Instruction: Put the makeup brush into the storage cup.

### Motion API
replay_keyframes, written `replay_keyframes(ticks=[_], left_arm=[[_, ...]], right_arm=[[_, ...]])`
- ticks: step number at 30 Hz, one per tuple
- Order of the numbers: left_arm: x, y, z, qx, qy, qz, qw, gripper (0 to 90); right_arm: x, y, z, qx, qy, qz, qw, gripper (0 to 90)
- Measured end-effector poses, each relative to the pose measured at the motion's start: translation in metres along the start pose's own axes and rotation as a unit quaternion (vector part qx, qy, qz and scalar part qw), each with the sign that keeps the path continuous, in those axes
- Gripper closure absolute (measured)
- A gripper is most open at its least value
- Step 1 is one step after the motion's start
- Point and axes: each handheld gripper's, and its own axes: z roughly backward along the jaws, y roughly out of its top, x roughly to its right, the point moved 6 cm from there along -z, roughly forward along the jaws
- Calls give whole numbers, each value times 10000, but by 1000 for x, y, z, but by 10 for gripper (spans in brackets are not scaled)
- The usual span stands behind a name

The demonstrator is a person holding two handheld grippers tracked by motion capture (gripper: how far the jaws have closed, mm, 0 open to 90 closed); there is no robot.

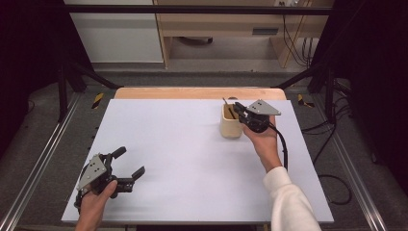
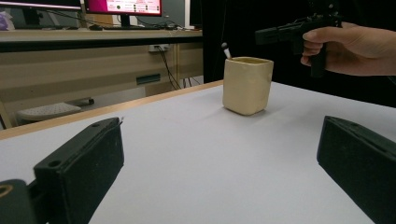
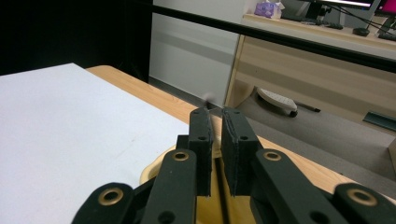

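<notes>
Over the cup (image 1: 231, 126), near the table's (image 1: 183, 159) far right edge, the right gripper (image 1: 239, 111) pinches a thin stick (image 3: 211, 122) standing in it. A tilted pull could tip the cup, or the stick may slip. Left gripper (image 1: 129, 164) rests spread, well apart.

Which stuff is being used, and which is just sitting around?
Being used:
cup
thin stick in the cup, pinched by the right tongs

Just around:
left tongs, open, resting on the table
keyboard on the floor
</notes>
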Motion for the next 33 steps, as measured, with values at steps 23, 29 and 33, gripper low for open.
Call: replay_keyframes(ticks=[23, 29, 33], left_arm=[[0, -1, 0, -30, -18, -23, 10000, 4], [1, -1, -1, -36, -31, -17, 10000, 4], [1, -1, -1, -48, -29, -19, 10000, 4]], right_arm=[[-8, 10, 11, 134, 115, -2, 9998, 819], [-10, 9, 15, 142, 144, -21, 9998, 803], [-9, 9, 20, 151, 127, -91, 9998, 783]])
